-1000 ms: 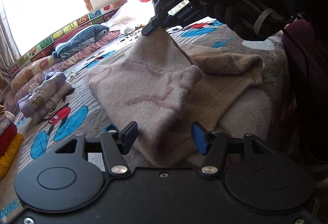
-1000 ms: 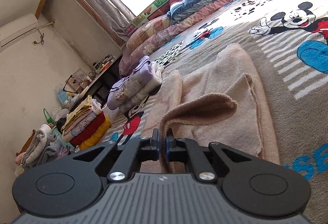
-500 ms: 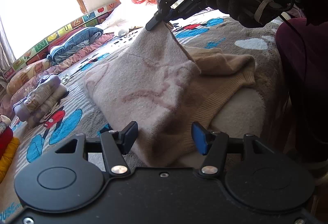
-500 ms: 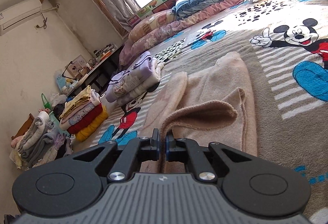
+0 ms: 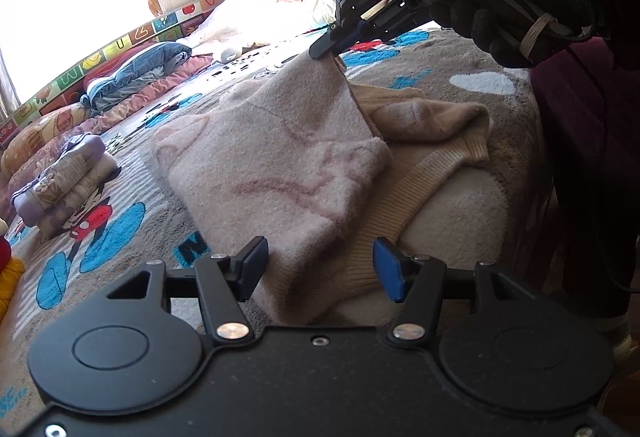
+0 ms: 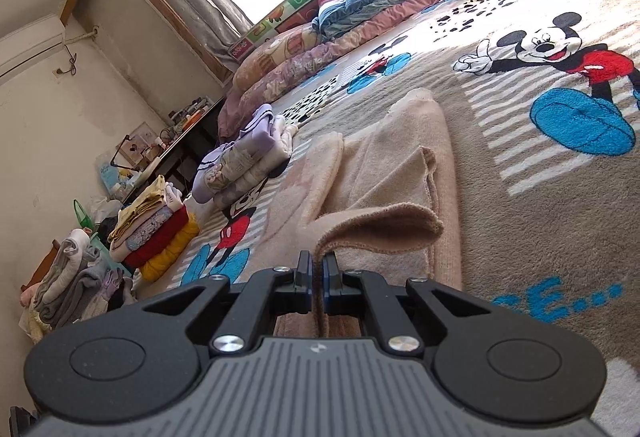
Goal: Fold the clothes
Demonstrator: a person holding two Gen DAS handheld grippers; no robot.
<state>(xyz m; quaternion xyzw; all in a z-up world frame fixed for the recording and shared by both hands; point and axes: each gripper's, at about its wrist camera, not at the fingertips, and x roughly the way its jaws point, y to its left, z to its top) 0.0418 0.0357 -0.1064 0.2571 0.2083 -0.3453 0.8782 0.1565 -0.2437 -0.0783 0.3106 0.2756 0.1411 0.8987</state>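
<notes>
A beige-pink fleece sweater (image 5: 280, 165) lies half folded on the Mickey Mouse blanket (image 5: 120, 221). My right gripper (image 5: 326, 47), held by a black-gloved hand (image 5: 492, 17), is shut on a corner of the sweater and lifts it into a tent. In the right wrist view that gripper (image 6: 316, 273) pinches a thin fold of the sweater (image 6: 380, 173). My left gripper (image 5: 318, 269) stands open low at the near end. The sweater's ribbed hem (image 5: 400, 213) lies between its blue pads (image 5: 386, 269) without being pressed.
A folded lilac stack (image 6: 240, 165) and a red and yellow folded pile (image 6: 160, 233) sit on the left part of the bed. Pillows and quilts (image 6: 360, 9) line the window side. The person's dark maroon clothing (image 5: 592, 157) stands at the bed's right edge.
The right gripper has carried the pinched corner a little further across the bed, stretching the raised fold. The left gripper has stayed where it was, still open.
</notes>
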